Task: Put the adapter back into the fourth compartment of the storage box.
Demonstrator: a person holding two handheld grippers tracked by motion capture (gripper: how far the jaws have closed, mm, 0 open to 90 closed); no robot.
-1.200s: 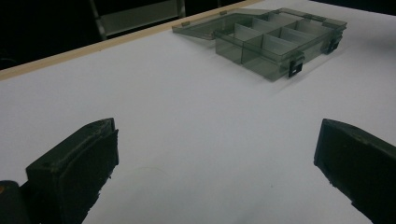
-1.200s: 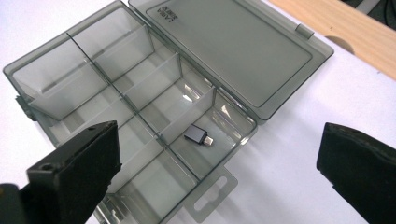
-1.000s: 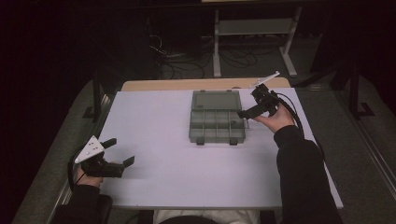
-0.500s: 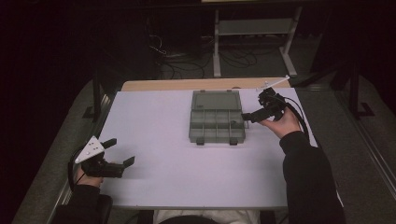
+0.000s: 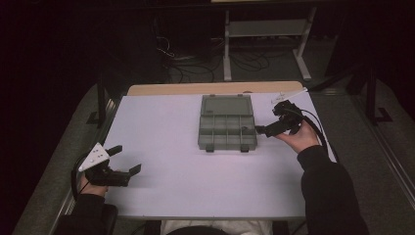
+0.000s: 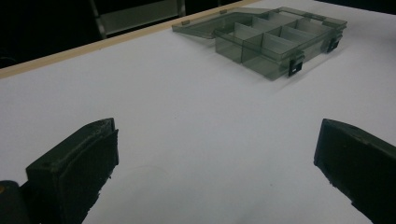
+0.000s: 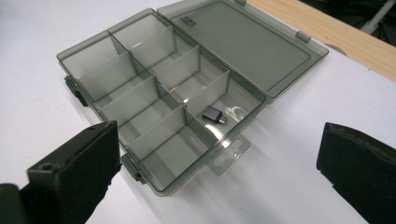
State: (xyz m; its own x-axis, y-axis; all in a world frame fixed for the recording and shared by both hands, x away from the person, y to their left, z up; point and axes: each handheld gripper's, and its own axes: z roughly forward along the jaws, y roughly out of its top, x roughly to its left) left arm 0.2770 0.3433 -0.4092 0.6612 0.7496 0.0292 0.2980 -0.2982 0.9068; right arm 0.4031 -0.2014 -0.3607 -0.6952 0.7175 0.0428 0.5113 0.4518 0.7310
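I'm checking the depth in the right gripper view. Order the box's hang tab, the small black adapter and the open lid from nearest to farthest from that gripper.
1. Hang tab: on the box's near edge, between the jaws.
2. Small black adapter: in the compartment just behind the tab.
3. Open lid: lying flat on the far side, toward the wooden table edge.

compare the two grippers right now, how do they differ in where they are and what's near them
The left gripper sits at the table's near left edge over bare white surface, far from the organizer box; the right gripper is beside the box's right side. The right one looks down on a compartment holding a small black adapter; the left sees the box from afar. Both are open and empty.
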